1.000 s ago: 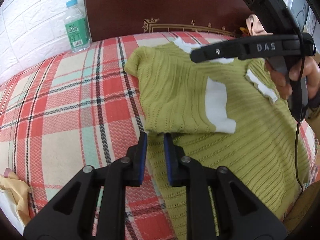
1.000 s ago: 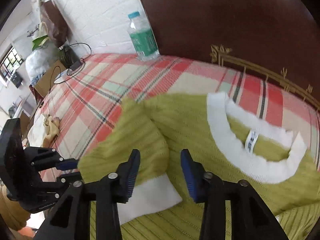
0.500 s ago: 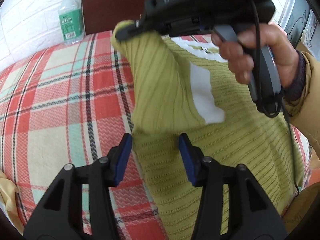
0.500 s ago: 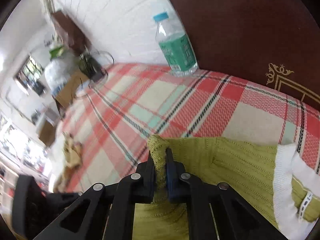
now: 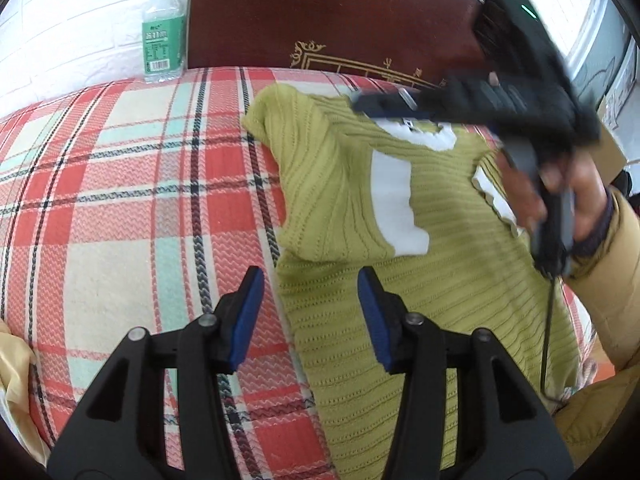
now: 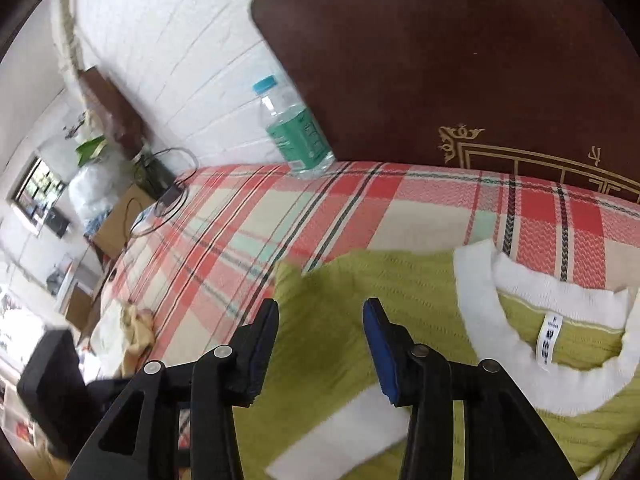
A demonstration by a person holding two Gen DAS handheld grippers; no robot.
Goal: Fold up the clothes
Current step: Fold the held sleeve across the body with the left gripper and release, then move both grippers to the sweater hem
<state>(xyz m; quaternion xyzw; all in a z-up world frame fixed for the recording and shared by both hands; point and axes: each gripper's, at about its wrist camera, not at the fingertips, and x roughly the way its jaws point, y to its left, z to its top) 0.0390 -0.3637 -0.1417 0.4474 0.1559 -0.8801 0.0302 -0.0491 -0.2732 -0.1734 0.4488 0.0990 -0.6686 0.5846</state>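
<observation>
Fold clothes, early stage. The green sweater (image 5: pixel 420 264) lies flat on the plaid bed (image 5: pixel 120 200), spread over the half nearer your right side with its white collar (image 6: pixel 516 308) toward the dark headboard (image 5: pixel 320 12). One sleeve (image 5: pixel 336 184) is already folded inward across the chest, its white cuff (image 5: pixel 394 200) resting on the body of the sweater; a second white-edged piece at the far side may be the other sleeve, though the pictures do not settle how it lies. Judged from this, the sleeve folds are partly done, and the body folds, side to side and hem to collar, remain for you. Your left gripper (image 5: pixel 308 312) hovers with its jaws apart over the sweater's near side edge, holding nothing. Your right gripper (image 6: pixel 320 344) likewise stands apart, poised above the shoulder fold of the sleeve, empty. Compared with half a second ago, you have let go: the right gripper was then pinched on the shoulder of the sleeve and carrying it raised above the bed, whereas the sleeve now lies flat and the jaws have parted. The left gripper was already apart then and has widened slightly. A water bottle (image 5: pixel 164 32) stands at the headboard corner of the bed, well apart from the sweater, and a yellow cloth (image 5: pixel 12 380) lies at the bed's left edge.
</observation>
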